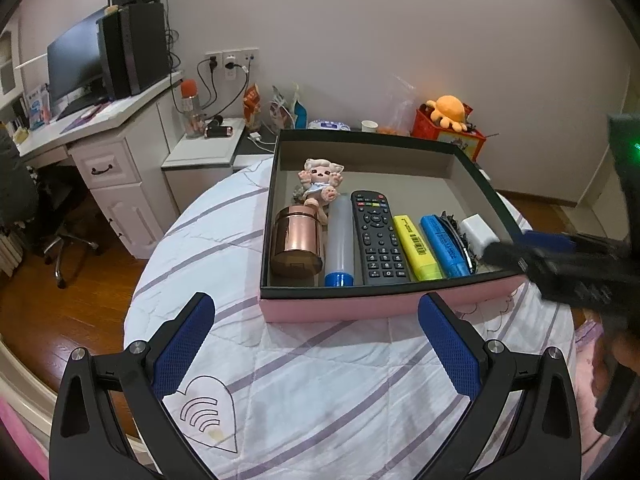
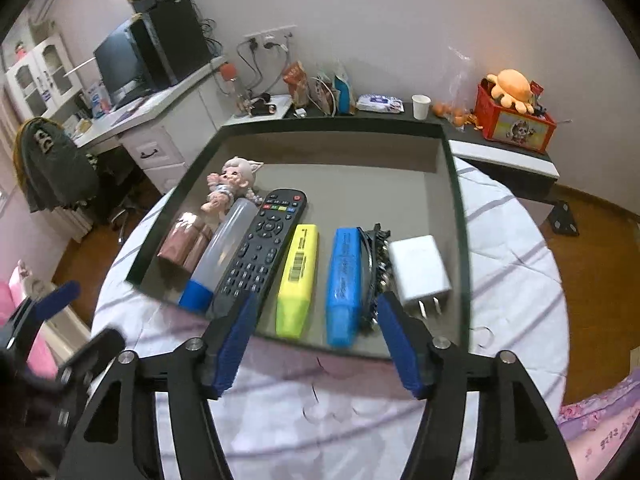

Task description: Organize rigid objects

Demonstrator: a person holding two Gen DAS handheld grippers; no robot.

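1. My right tongs (image 2: 318, 336) hung spread wide and empty just over the near wall of the box (image 1: 344, 306), which sat on a round desk (image 1: 320, 380) under a striped cloth; my left tongs (image 1: 316, 344) were likewise wide apart, holding nothing, short of the same wall.
2. Inside, along the near side, lay a copper jar (image 1: 296, 240), a clear tube with a blue cap (image 1: 339, 240), the remote (image 1: 378, 240), a yellow highlighter (image 1: 416, 248), a blue highlighter (image 1: 444, 246), a dark beaded item (image 2: 376, 272) and a white charger (image 2: 418, 268); a small figurine (image 1: 320, 182) lay behind them.
3. The risk I judged: lowering the right tongs could clip the box wall or nudge the highlighters out of line.
4. The long pieces ran side by side, long axes front to back; the remote's red power button faced the far wall, and the charger's prongs pointed toward me. The beaded item was possibly a hair clip.
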